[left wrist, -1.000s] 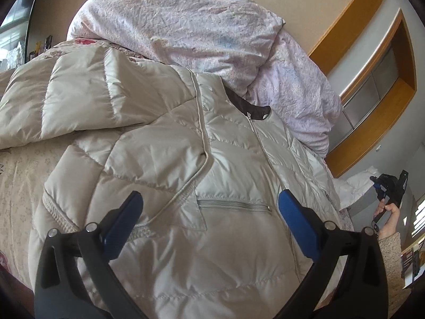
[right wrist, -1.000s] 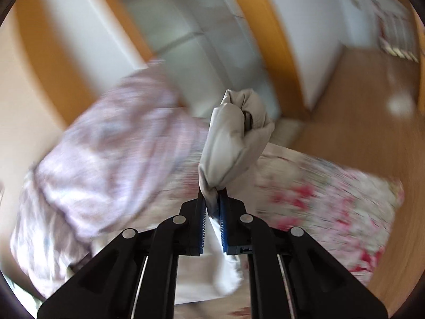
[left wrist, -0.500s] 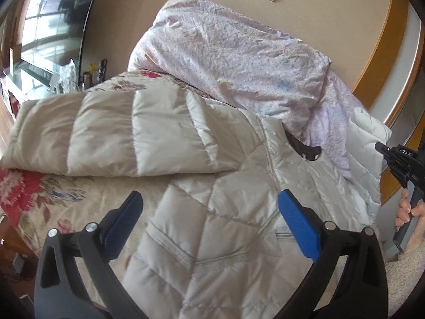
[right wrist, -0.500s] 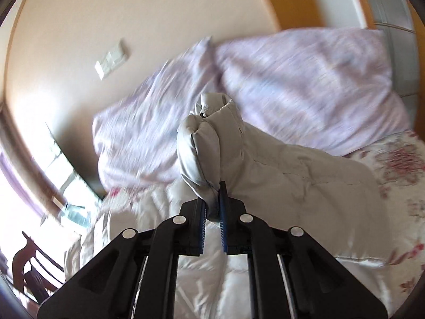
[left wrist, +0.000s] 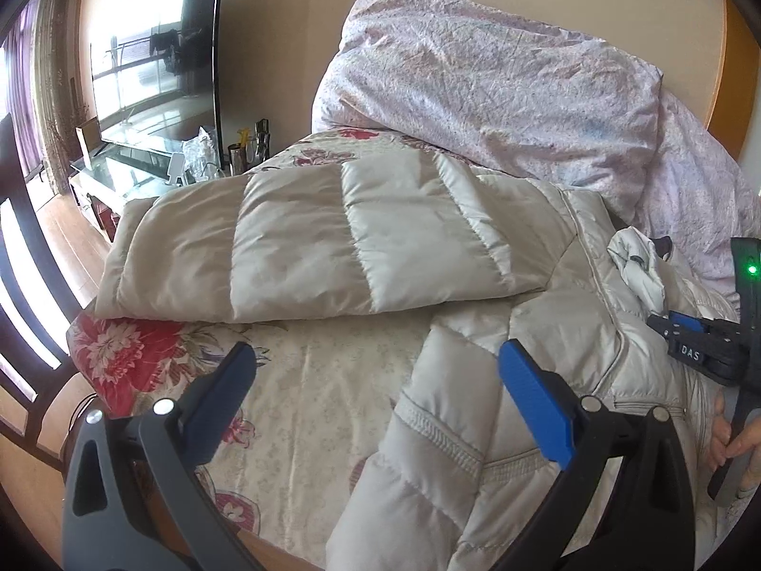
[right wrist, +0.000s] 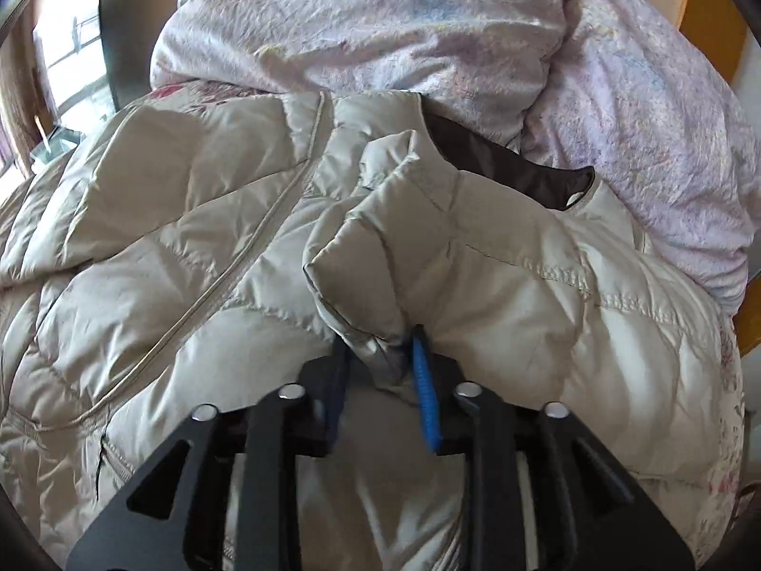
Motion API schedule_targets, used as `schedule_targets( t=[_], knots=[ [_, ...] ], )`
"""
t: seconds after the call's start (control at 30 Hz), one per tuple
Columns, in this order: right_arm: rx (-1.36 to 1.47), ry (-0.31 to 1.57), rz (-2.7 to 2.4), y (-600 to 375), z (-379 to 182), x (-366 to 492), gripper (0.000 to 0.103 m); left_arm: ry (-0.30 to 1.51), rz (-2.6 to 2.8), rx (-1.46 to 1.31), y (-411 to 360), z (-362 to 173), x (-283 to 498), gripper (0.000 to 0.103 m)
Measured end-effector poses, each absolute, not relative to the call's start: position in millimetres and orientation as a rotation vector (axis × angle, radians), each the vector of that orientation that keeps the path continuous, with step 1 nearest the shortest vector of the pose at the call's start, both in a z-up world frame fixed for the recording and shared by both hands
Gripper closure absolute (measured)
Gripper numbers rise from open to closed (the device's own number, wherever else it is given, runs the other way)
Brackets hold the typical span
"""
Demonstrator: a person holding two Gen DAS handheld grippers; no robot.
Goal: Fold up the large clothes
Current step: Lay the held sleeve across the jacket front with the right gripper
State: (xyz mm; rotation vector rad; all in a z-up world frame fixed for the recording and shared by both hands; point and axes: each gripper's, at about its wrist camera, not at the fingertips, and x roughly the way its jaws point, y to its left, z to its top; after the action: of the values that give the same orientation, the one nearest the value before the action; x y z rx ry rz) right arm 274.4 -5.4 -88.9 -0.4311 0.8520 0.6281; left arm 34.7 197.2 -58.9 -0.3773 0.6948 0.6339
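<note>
A beige quilted down jacket (left wrist: 475, 428) lies front up on the bed, one sleeve (left wrist: 333, 247) stretched out to the left. My left gripper (left wrist: 375, 371) hovers open over the jacket's hem corner and the sheet, holding nothing. The other sleeve (right wrist: 499, 276) is folded across the chest, beside the dark-lined collar (right wrist: 504, 162). My right gripper (right wrist: 380, 361) sits low over it and its jaws are opening, with the sleeve's cuff (right wrist: 361, 261) still lying loosely between them. At the right edge of the left wrist view the right gripper (left wrist: 685, 333) shows again, in a person's hand.
A crumpled lilac duvet (left wrist: 499, 85) is piled against the wall behind the jacket. The floral bedsheet (left wrist: 323, 380) shows at the near left. A television (left wrist: 157, 47) and a cluttered glass stand (left wrist: 123, 166) are beyond the bed's left side, with a dark chair back (left wrist: 19, 238) nearer.
The right gripper carried the sleeve end down and across onto the jacket's chest, and its jaws have parted. The left wrist view swung left toward the stretched-out sleeve.
</note>
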Motion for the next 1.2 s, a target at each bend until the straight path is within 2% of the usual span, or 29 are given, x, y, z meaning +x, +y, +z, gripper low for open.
schedule_targets(
  t=[0.03, 0.13, 0.33, 0.47, 0.6, 0.8, 0.93, 1.13, 1.2],
  knots=[
    [-0.415, 0.854, 0.664, -7, -83, 269, 0.049, 0.697, 0.643, -0.373, 199, -60, 34, 0.002],
    [-0.29, 0.852, 0.723, -16, -63, 271, 0.049, 0.694, 0.658, -0.384, 203, -62, 30, 0.002],
    [-0.155, 0.813, 0.501, -35, -54, 317, 0.049, 0.627, 0.622, -0.527, 224, -62, 10, 0.002],
    [-0.244, 0.931, 0.439, -14, -94, 343, 0.049, 0.557, 0.584, -0.735, 254, -68, -10, 0.002],
    [-0.371, 0.907, 0.403, 7, -104, 338, 0.049, 0.49, 0.572, -0.942, 285, -81, -23, 0.002],
    [-0.081, 1.028, 0.51, -34, -87, 341, 0.048, 0.42, 0.654, -1.184, 324, -102, -38, 0.01],
    [0.005, 1.055, 0.575, -49, -76, 332, 0.047, 0.378, 0.679, -1.242, 337, -105, -45, 0.011],
    [-0.203, 0.958, 0.522, -39, -66, 305, 0.04, 0.343, 0.73, -1.301, 357, -109, -50, 0.034],
    [-0.259, 0.905, 0.495, -37, -63, 293, 0.034, 0.336, 0.735, -1.319, 361, -112, -54, 0.045]
  ],
)
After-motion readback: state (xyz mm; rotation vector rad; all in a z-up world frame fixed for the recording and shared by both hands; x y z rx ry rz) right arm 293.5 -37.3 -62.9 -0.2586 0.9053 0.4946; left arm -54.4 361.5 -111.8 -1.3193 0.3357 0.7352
